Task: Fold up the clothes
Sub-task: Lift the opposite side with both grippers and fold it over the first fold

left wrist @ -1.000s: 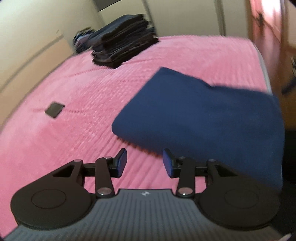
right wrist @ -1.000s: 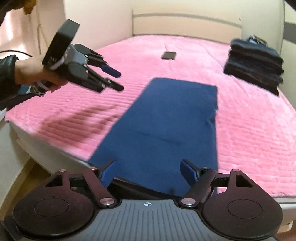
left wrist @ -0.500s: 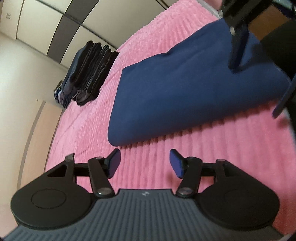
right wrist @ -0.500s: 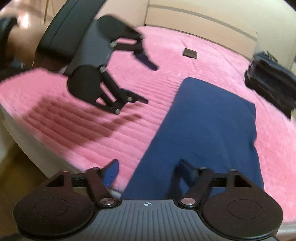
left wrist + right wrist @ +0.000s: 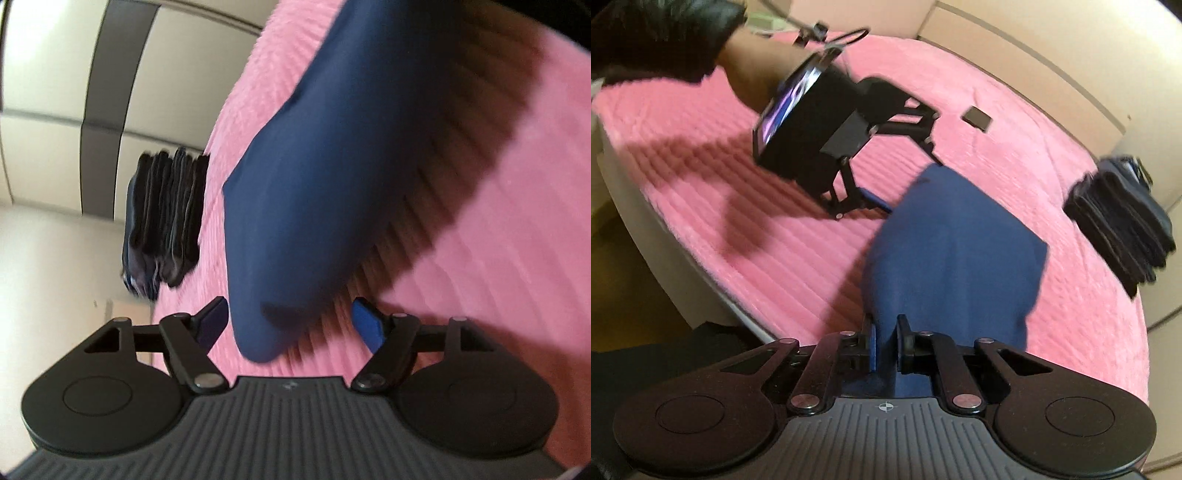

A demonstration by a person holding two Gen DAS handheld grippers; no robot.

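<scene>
A folded navy blue garment lies on the pink bed cover. My right gripper is shut on the garment's near edge at the bed's front. In the left wrist view my left gripper is open, and the garment's far corner sits between its fingers, untouched by the pads as far as I can see. In the right wrist view the left gripper is at the garment's far left corner, held by a hand.
A stack of dark folded clothes sits at the far right of the bed; it also shows in the left wrist view. A small dark flat object lies near the headboard. The bed's front edge drops off at the left.
My right gripper has closed on the garment's near edge. My left gripper has moved in to the garment's far corner, still open.
</scene>
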